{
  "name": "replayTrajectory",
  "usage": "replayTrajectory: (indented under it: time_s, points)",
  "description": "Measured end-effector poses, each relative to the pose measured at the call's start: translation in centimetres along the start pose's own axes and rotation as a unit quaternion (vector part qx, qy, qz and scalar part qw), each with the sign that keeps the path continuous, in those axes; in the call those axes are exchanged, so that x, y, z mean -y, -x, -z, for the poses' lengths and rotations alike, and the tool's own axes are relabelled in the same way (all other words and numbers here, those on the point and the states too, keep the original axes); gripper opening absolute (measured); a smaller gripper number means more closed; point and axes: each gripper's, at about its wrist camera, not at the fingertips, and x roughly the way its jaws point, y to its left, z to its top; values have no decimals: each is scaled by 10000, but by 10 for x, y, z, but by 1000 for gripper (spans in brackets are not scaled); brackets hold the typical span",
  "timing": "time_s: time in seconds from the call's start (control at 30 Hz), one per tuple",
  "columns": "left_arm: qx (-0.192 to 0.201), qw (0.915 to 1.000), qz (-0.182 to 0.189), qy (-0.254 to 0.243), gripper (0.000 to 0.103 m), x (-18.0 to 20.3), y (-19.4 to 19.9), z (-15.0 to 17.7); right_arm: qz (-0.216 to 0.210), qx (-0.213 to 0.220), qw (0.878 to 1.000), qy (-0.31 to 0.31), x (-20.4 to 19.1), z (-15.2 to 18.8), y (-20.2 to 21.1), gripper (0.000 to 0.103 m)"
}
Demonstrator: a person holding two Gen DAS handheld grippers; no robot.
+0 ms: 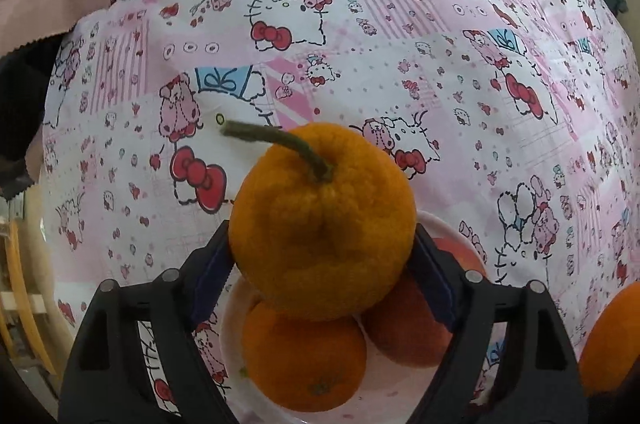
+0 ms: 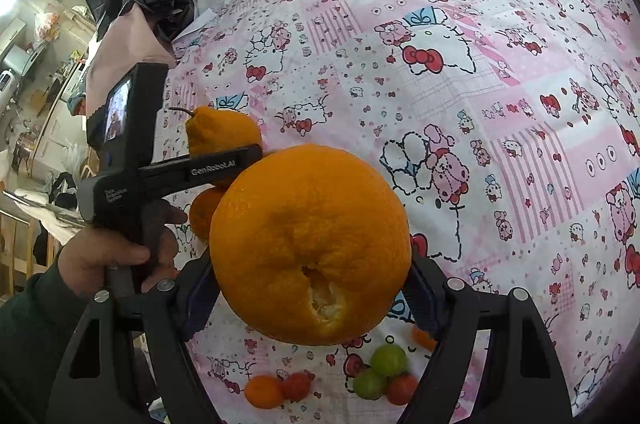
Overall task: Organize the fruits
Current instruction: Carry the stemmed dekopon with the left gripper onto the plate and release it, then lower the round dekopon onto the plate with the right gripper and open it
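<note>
Both grippers are clasping oranges, left gripper lowering its stemmed orange onto the plate, right gripper waiting.

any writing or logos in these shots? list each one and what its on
"GenRobot.AI": white print on the side of the left gripper, seen from the right wrist view.
Small three-line print on the left gripper's grey body: too blurred to be sure of; it may read "Data Acquisition System".
Camera screen on that gripper: shows a picture, no readable text.
Tablecloth: cartoon cats and bows only, no words.
Left wrist view: no text.
</note>
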Motion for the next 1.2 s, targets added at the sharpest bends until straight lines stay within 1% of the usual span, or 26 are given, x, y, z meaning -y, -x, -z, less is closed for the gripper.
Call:
replayTrajectory:
  time_s: [0.07, 0.17, 0.27, 0.33, 0.4, 0.5, 0.57, 0.7, 0.8, 0.93, 1.0, 1.1, 1.2]
  points:
    - [12, 10000, 48, -13, 81, 0, 3, 1, 7, -1, 10000, -4, 0, 0, 0, 82]
    - [157, 9998, 113, -21, 81, -3, 14, 5, -4, 3, 10000, 6, 0, 0, 0, 82]
    - [176, 9996, 228, -79, 81, -5, 24, 11, -39, 19, 10000, 43, -4, 0, 0, 82]
    - [220, 9994, 229, -134, 81, -6, 33, 15, -68, 29, 9999, 84, -7, 1, 1, 82]
    - [290, 9992, 262, -121, 81, -10, 43, 21, -99, 44, 9998, 142, -10, 1, 1, 82]
    - [468, 9983, 356, 25, 81, -25, 68, 35, -153, 112, 9994, 279, -17, 0, 1, 82]
    - [606, 9976, 276, 192, 81, -42, 88, 50, -182, 130, 9989, 406, -24, -4, -4, 82]
    - [755, 9956, -123, 537, 81, -70, 116, 81, -333, 96, 9981, 519, -39, -11, -19, 82]
    - [810, 9926, -134, 896, 81, -83, 128, 103, -404, 51, 9954, 865, -62, -13, -34, 82]
    - [946, 9898, -223, 1042, 81, -89, 129, 121, -493, 1, 9906, 1279, -91, -15, -51, 82]
    - [936, 9892, -329, 1075, 81, -89, 124, 124, -455, -60, 9886, 1433, -102, -17, -63, 82]
    - [848, 9885, -230, 1231, 81, -96, 117, 122, -275, -143, 9860, 1637, -111, -16, -82, 82]
    - [836, 9885, -179, 1249, 82, -95, 116, 121, -236, -270, 9865, 1599, -110, -15, -96, 82]
